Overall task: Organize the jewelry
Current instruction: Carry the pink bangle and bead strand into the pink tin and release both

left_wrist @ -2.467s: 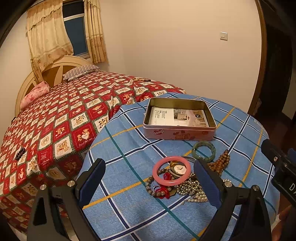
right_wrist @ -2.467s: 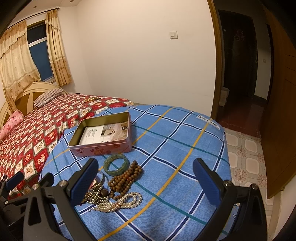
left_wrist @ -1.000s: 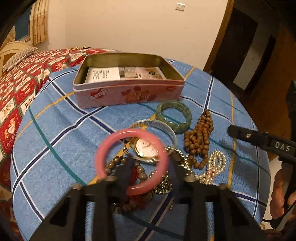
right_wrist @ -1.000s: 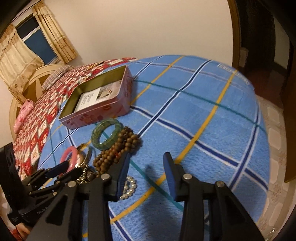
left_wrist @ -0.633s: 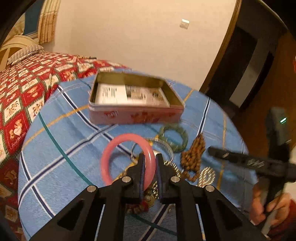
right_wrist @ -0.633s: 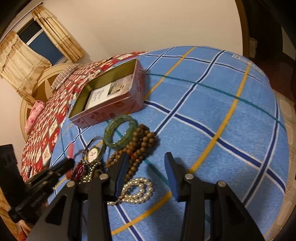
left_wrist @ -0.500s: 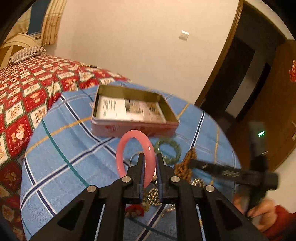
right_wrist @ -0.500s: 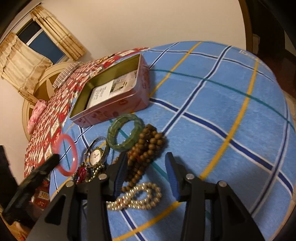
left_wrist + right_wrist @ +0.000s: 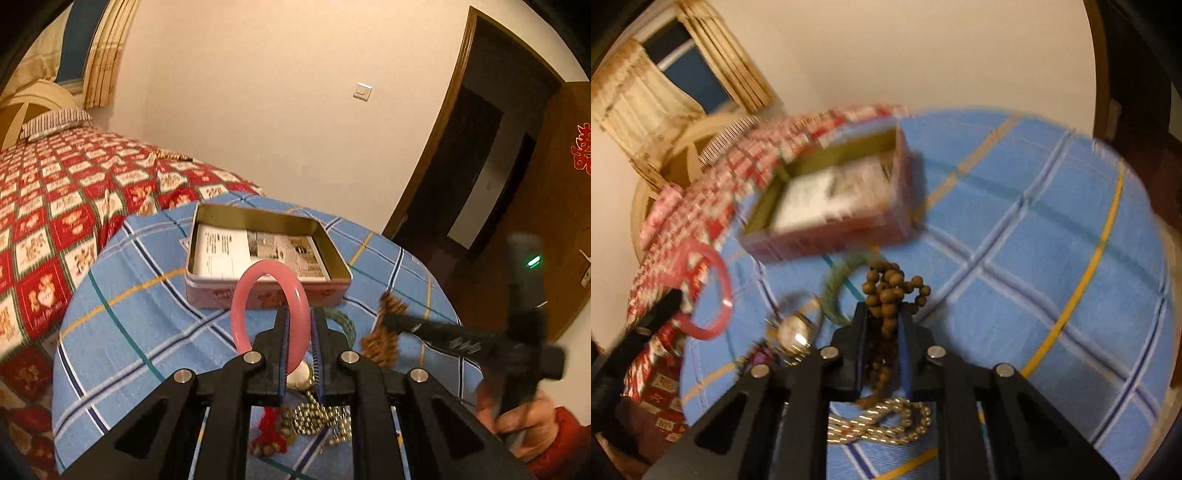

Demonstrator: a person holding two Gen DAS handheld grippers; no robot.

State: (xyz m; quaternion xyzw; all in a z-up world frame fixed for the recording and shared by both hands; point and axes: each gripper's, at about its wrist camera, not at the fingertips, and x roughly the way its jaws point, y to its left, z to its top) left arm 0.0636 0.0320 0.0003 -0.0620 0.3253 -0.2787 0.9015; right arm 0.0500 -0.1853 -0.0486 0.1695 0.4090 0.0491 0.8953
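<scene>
Left gripper (image 9: pixel 298 334) clamped on the pink bangle (image 9: pixel 269 295), now lifted clear of the jewelry pile and held upright at frame centre, just in front of the open tin (image 9: pixel 266 291); 2.5 s ago both tools were spread wide above the untouched pile; right gripper (image 9: pixel 882 328) has since closed on the brown bead strand (image 9: pixel 888 291), which hangs between its fingers above the pearl strand (image 9: pixel 882 417), lower centre; judgement: two pieces are ready for transfer into the tin; green bangle (image 9: pixel 836 291) and watch (image 9: pixel 794 330) remain on the blue checked cloth (image 9: pixel 1034 258); tin's printing too blurred to read.
</scene>
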